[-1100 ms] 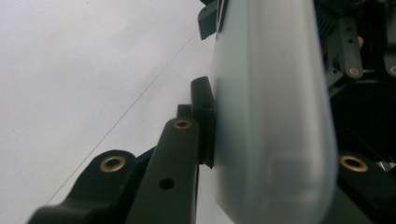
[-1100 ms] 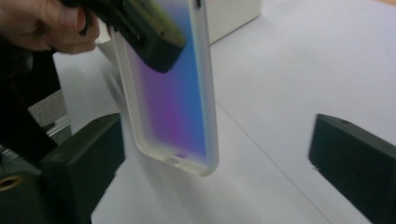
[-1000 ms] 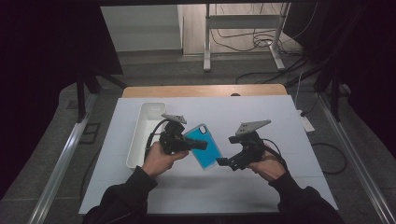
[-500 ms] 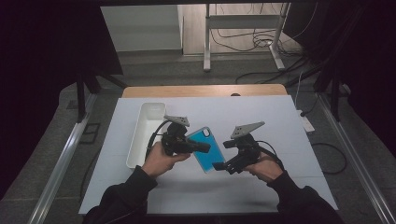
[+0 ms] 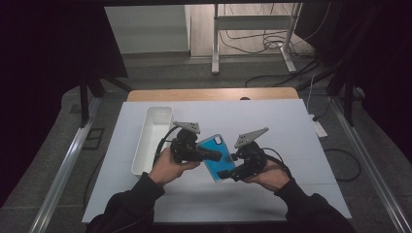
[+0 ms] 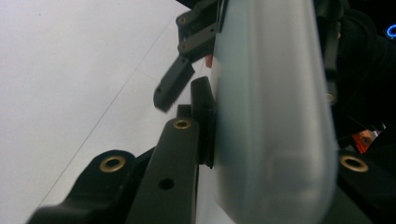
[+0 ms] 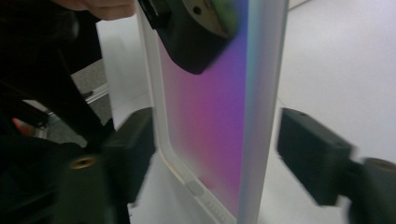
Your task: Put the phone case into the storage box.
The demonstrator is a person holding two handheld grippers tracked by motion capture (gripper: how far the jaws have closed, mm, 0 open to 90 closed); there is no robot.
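Nearest the person, two dark sleeves come in from the bottom edge of the high view, each hand carrying a claw over the white tabletop (image 5: 291,126). Between them a turquoise phone case (image 5: 219,158) is held up off the tabletop, slanted so its camera cut-out end points away from the person. The left claw (image 5: 214,156) is clenched on the case across its middle: in the left gripper view one black pad presses flat against the pale side of the case (image 6: 271,116), with the other jaw hidden behind it. The right claw (image 5: 224,174) sits at the lower end of the case, and its jaws have just been closing with the case between them; in the right gripper view the case (image 7: 210,121) stands edge-on between the two black pads, the right-hand pad clearly short of it with bare tabletop showing in the gap (the left-hand pad is blurred, so contact there cannot be told). Farther off, to the left, a long white tray (image 5: 145,145) lies lengthwise on the tabletop, well apart from the case.
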